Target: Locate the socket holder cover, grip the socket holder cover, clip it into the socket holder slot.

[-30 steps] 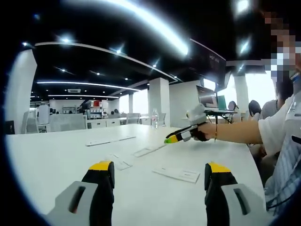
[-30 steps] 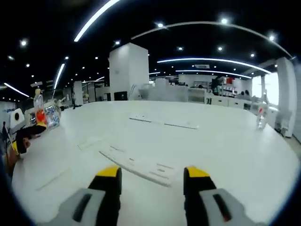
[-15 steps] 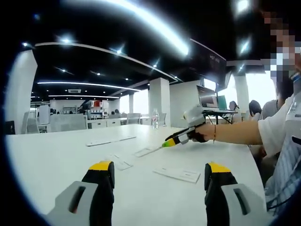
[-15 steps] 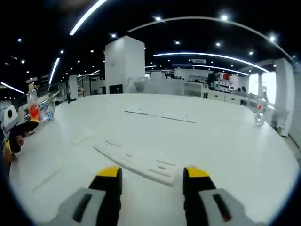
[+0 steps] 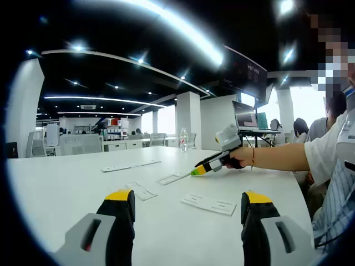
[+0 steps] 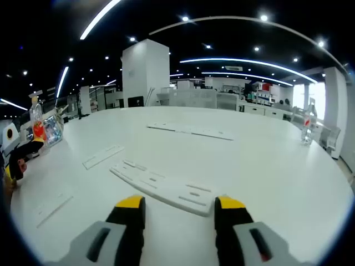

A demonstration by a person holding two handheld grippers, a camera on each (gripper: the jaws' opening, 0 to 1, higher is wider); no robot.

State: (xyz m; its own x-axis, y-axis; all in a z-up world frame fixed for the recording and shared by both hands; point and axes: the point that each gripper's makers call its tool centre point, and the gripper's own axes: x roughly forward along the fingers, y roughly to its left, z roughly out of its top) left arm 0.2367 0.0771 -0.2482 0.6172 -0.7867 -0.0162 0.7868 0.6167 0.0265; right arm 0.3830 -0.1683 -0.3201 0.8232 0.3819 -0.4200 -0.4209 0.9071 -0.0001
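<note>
- The left hand-held gripper (image 5: 187, 202) hangs over the white counter (image 5: 66, 183), jaws spread wide with nothing between them.
- Flat white strips lie ahead: one (image 5: 210, 204) between the jaws, others (image 5: 141, 191) (image 5: 173, 178) (image 5: 130, 165) farther off.
- The right hand-held gripper (image 5: 195, 172), in a person's hand (image 5: 239, 155), points its yellow-green tip down near a strip.
- A water bottle (image 5: 183, 139) stands at the far edge.

Long curved ceiling light strips (image 5: 183, 27) and small round spotlights (image 6: 264, 18) glare against a dark ceiling, lighting the glossy white table (image 6: 266, 160) brightly and evenly, while fisheye distortion bends lines near the edges.
</note>
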